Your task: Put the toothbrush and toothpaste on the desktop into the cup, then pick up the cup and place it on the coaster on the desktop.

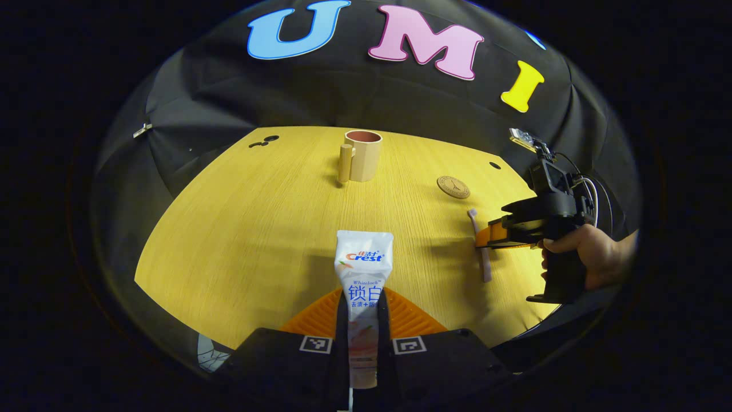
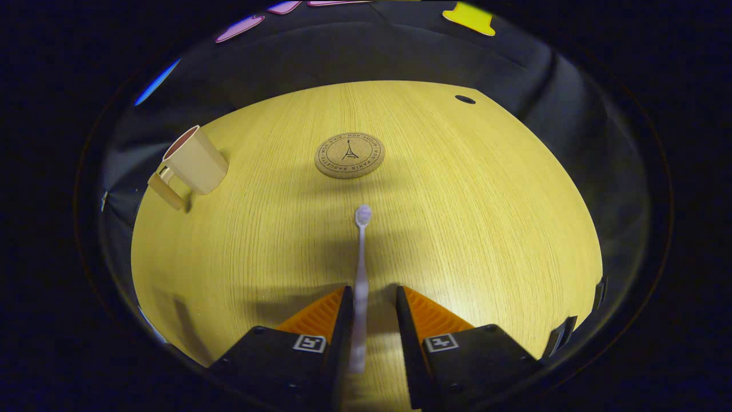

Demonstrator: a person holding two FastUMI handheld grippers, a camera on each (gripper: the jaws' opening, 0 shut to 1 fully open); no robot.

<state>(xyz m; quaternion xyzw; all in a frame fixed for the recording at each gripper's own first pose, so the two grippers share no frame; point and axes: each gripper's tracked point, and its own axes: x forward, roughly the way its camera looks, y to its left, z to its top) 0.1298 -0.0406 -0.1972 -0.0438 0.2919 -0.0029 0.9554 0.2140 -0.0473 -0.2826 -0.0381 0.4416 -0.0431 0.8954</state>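
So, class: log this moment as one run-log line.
left tongs: shut on toothpaste | right tongs: open around toothbrush | cup: empty | coaster: bare

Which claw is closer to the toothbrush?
The right claw. Its fingers sit on either side of the toothbrush, with a gap showing on one side. The left claw is farther off, shut on the toothpaste.

place: recording booth | cues: black cloth walls point(image 1: 217, 91); wooden desktop point(image 1: 257, 229)
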